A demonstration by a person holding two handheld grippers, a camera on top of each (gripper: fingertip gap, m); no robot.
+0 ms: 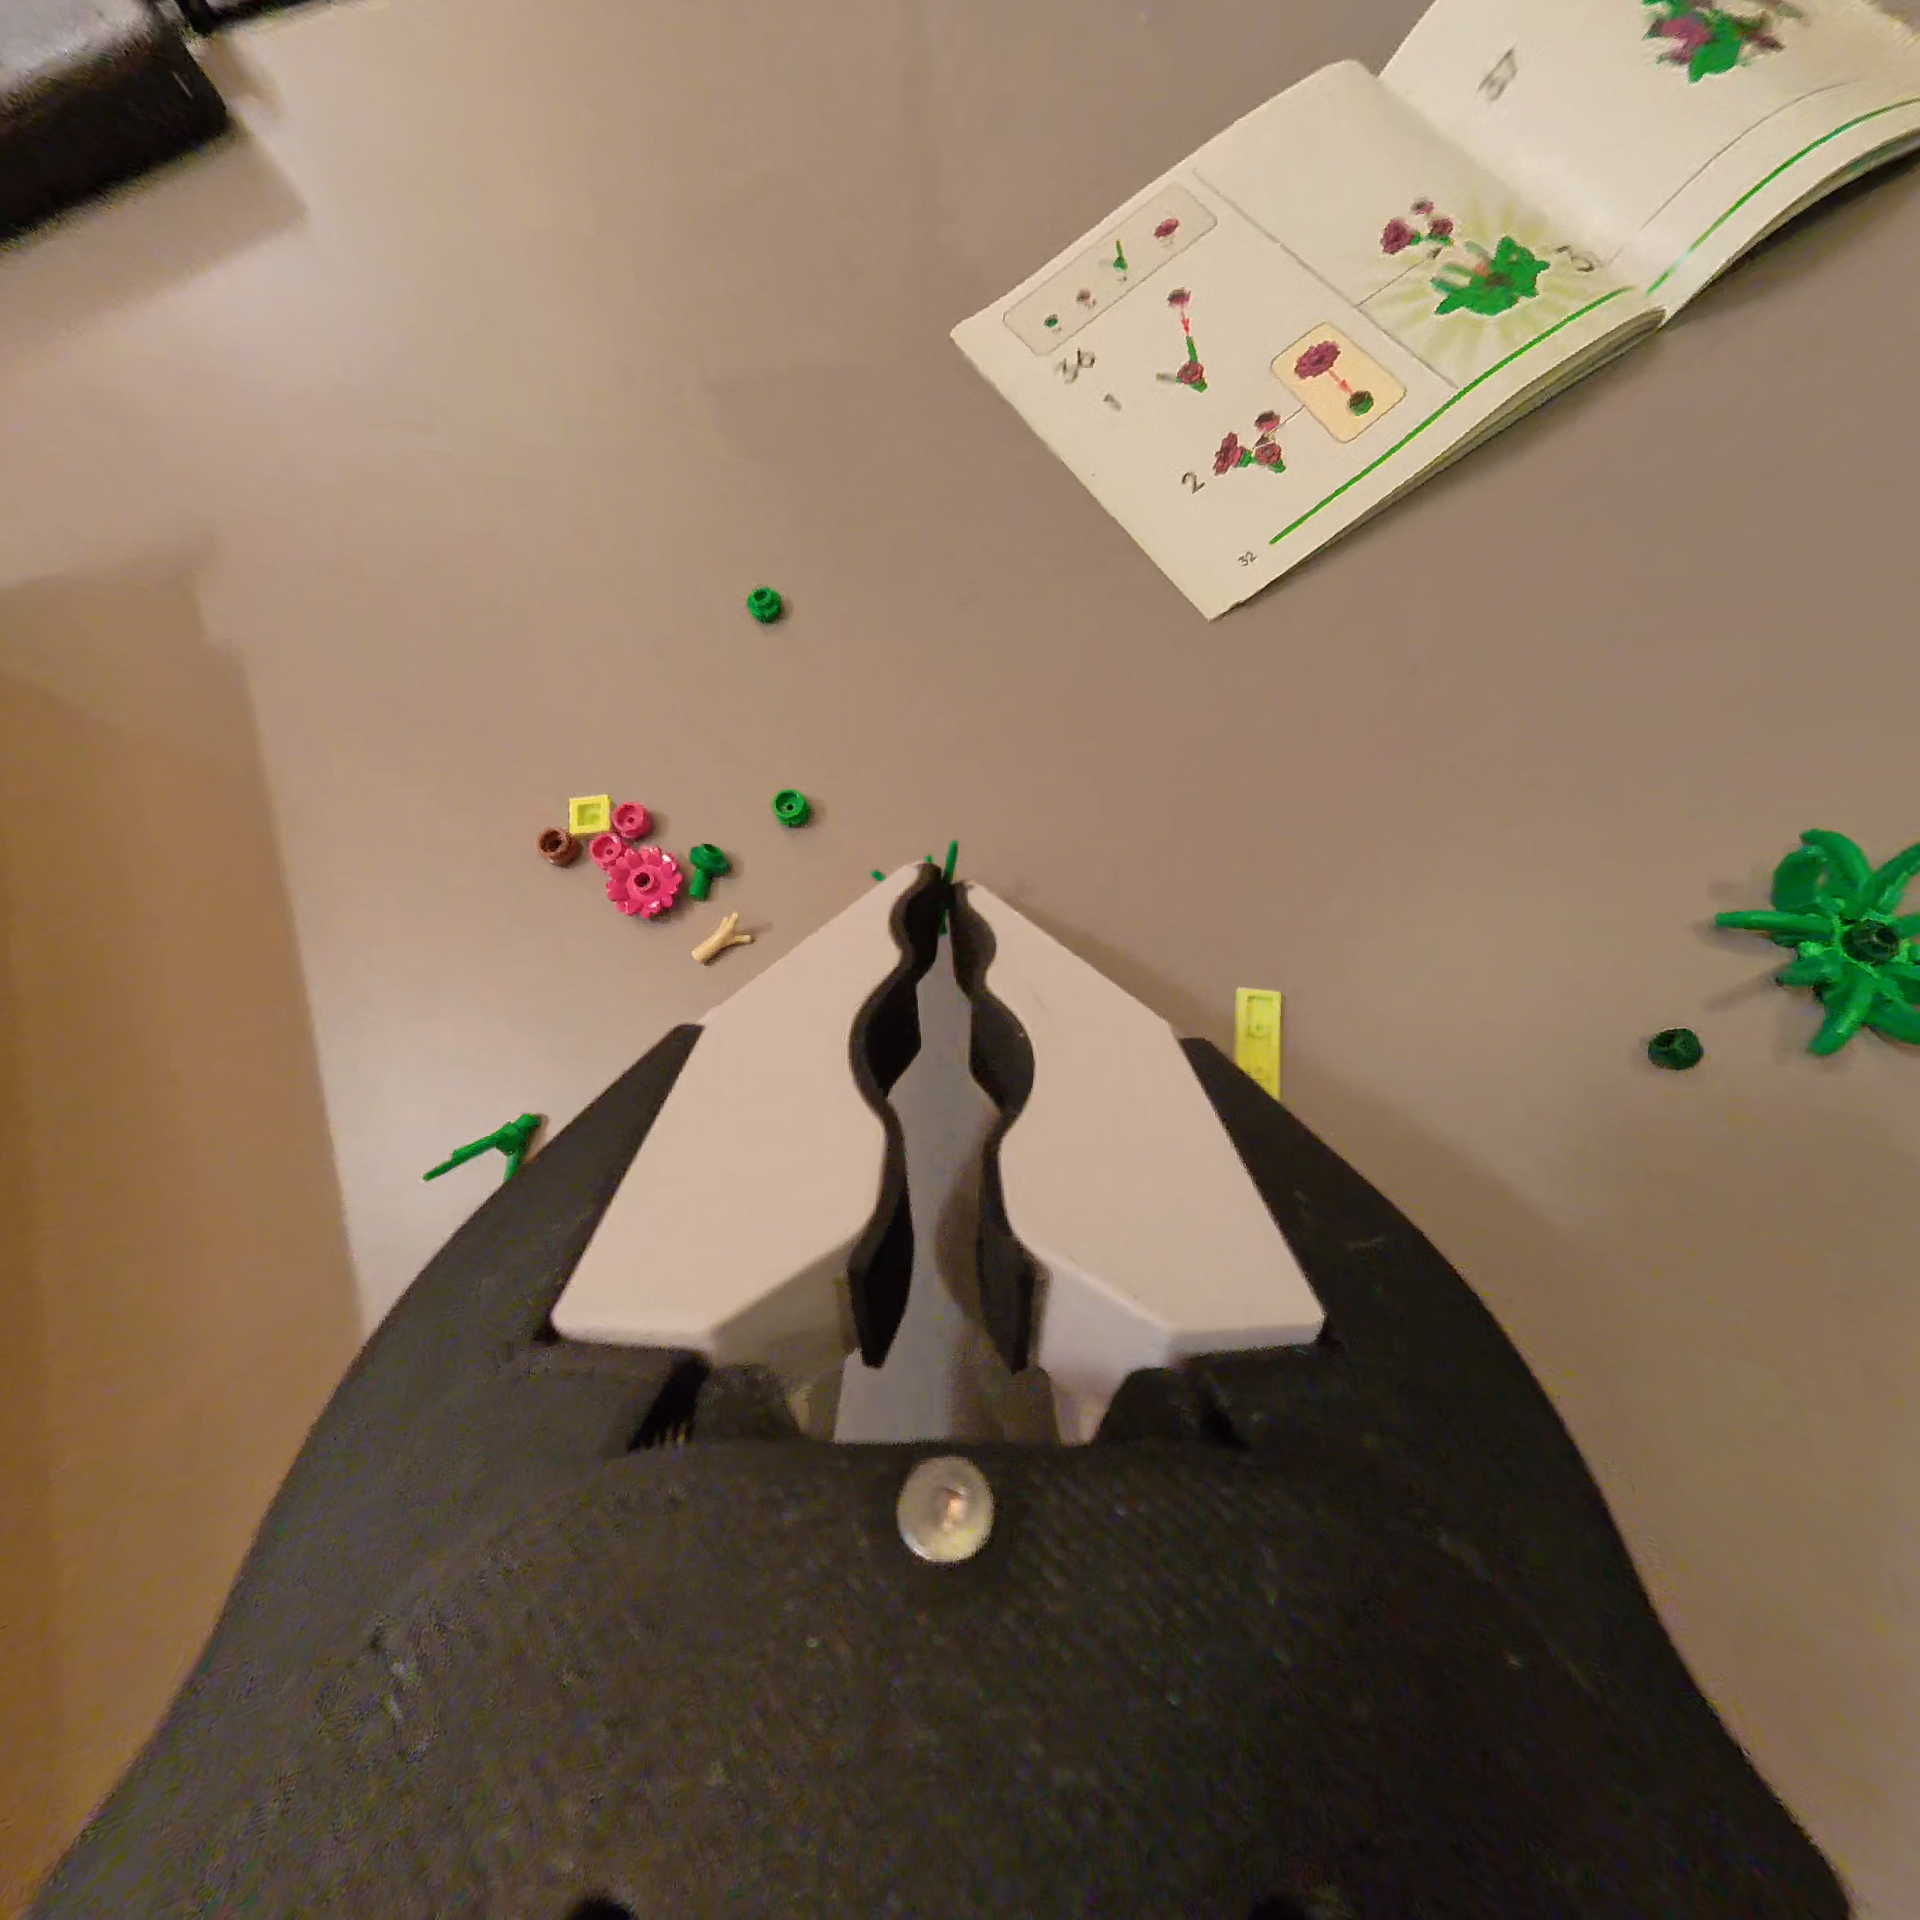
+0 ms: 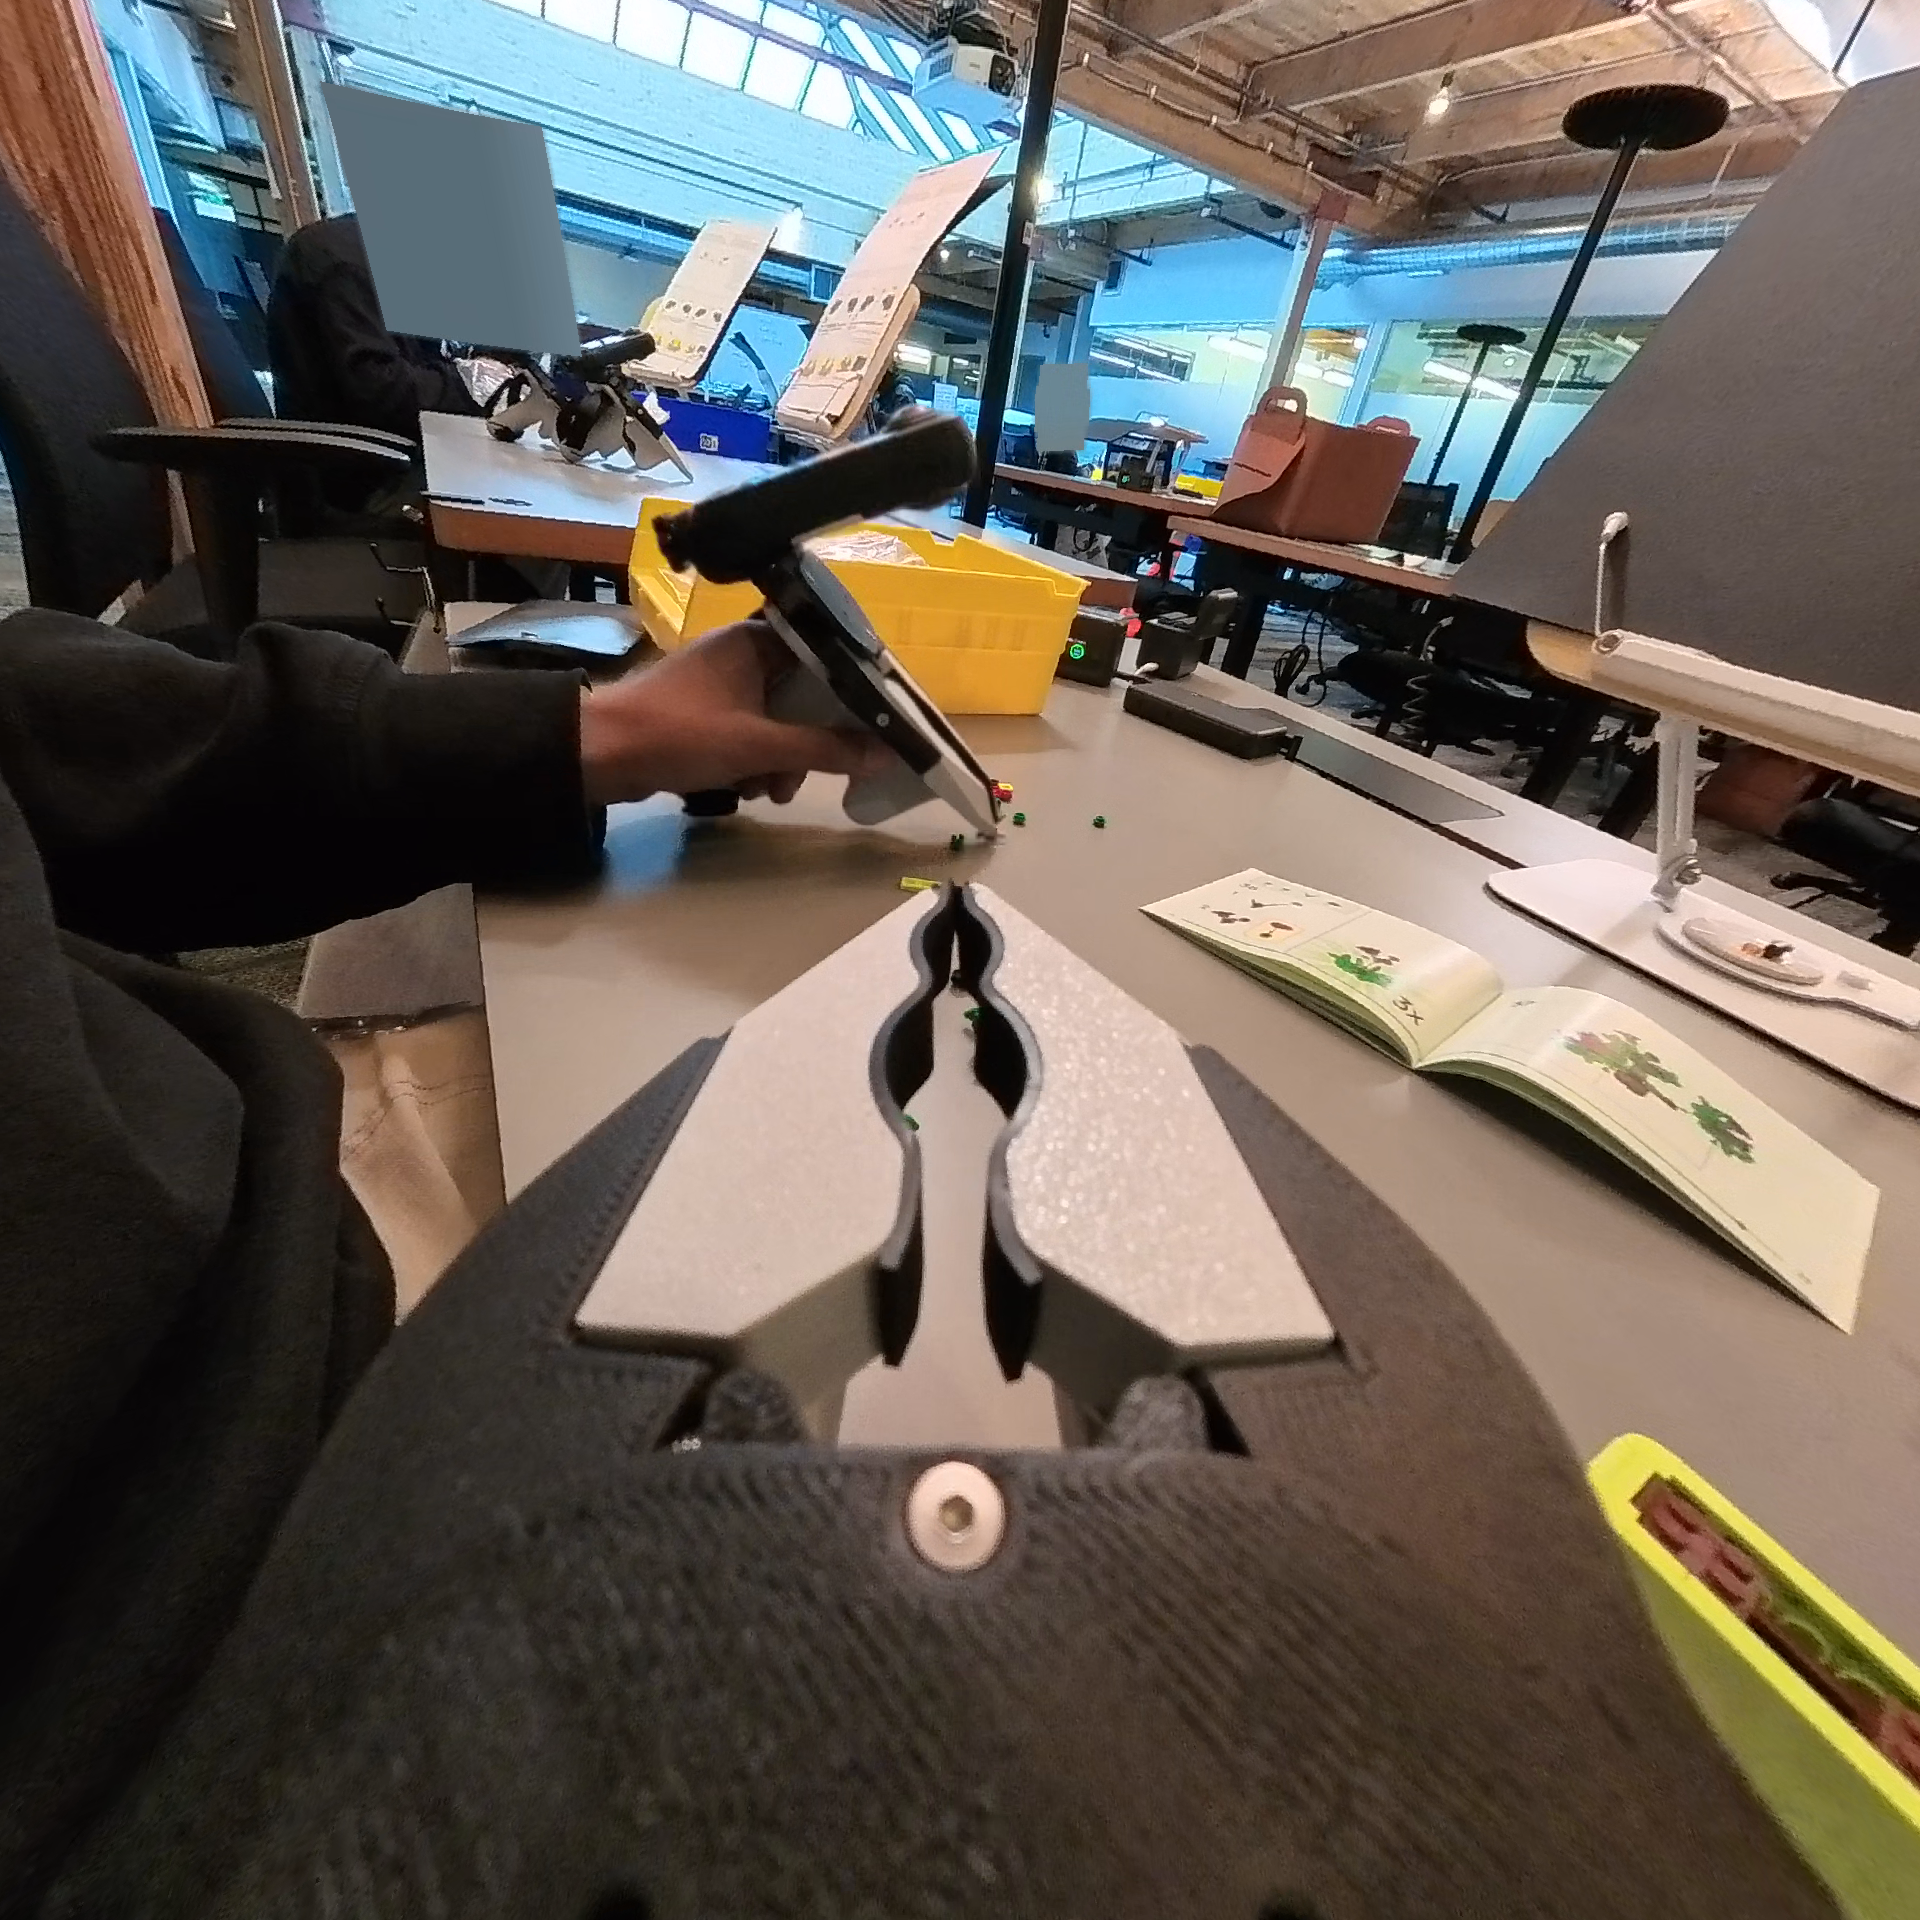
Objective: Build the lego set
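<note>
My left gripper (image 1: 943,889) is down at the grey table (image 1: 1143,727) and shut on a thin green stem piece (image 1: 950,860); its green tips stick out past the fingertips. The right wrist view shows this gripper (image 2: 992,816), held by a hand, with its tips on the table among small green pieces. A pink flower (image 1: 644,882), pink studs, a brown stud (image 1: 557,847) and a yellow square (image 1: 589,814) lie to its left. A green leafy assembly (image 1: 1849,940) lies at the far right. My right gripper (image 2: 956,894) is shut, with nothing between its pads, above the table.
An open instruction booklet (image 1: 1351,343) lies far right, also in the right wrist view (image 2: 1455,1018). Loose green studs (image 1: 765,605), a tan twig (image 1: 721,939), a lime plate (image 1: 1258,1029) and another stem (image 1: 488,1143) lie around. A yellow bin (image 2: 935,623) stands behind. About 25 cm separates my left fingertips from my right. My left gripper is the nearer one to the pink flower (image 1: 644,882): about 6 cm, against 35 cm. Between my left fingertips and the yellow square (image 1: 589,814) there is roughly 7 cm. From my left tips it is roughly 8 cm to the brown stud (image 1: 557,847); from my right, 35 cm.
</note>
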